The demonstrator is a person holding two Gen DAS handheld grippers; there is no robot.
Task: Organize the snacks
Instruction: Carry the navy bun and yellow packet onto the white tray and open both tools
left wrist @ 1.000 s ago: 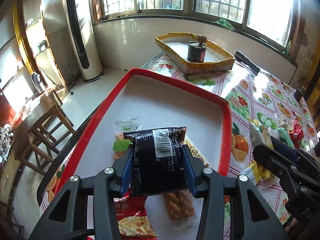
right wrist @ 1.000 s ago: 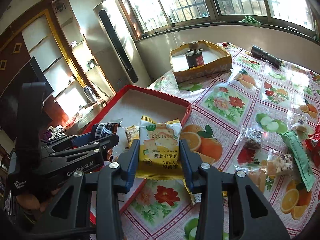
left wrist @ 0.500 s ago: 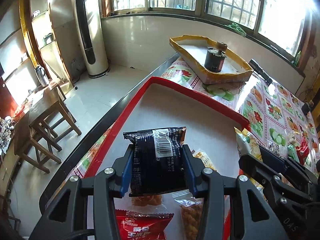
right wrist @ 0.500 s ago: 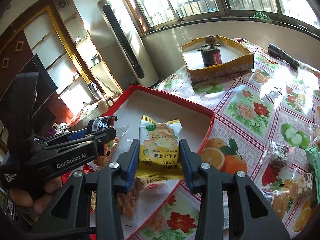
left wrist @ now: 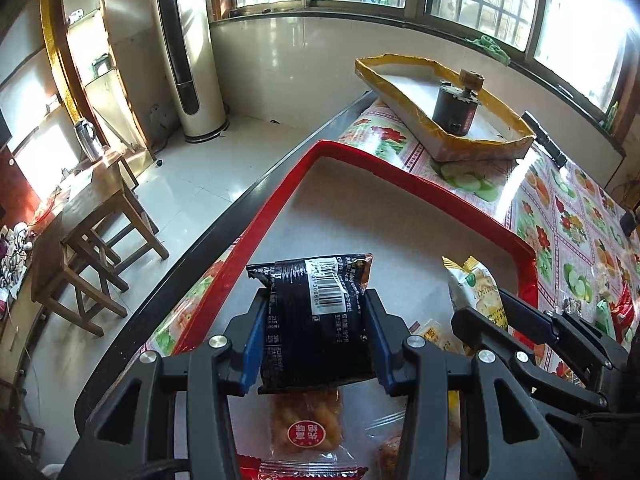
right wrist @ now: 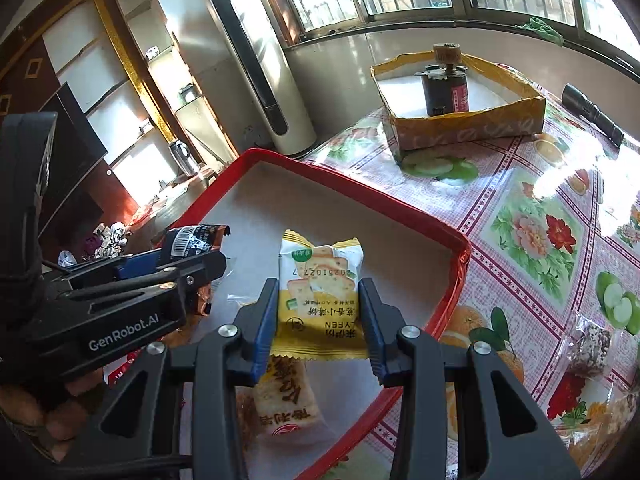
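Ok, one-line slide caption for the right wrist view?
Right gripper holds yellow cracker packet over the red tray.

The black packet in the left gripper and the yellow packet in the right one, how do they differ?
The black packet is dark foil showing a white barcode; the yellow packet is yellow and white with crackers pictured. The black packet looks broader between its pads. Each is clamped sideways, over the red tray.
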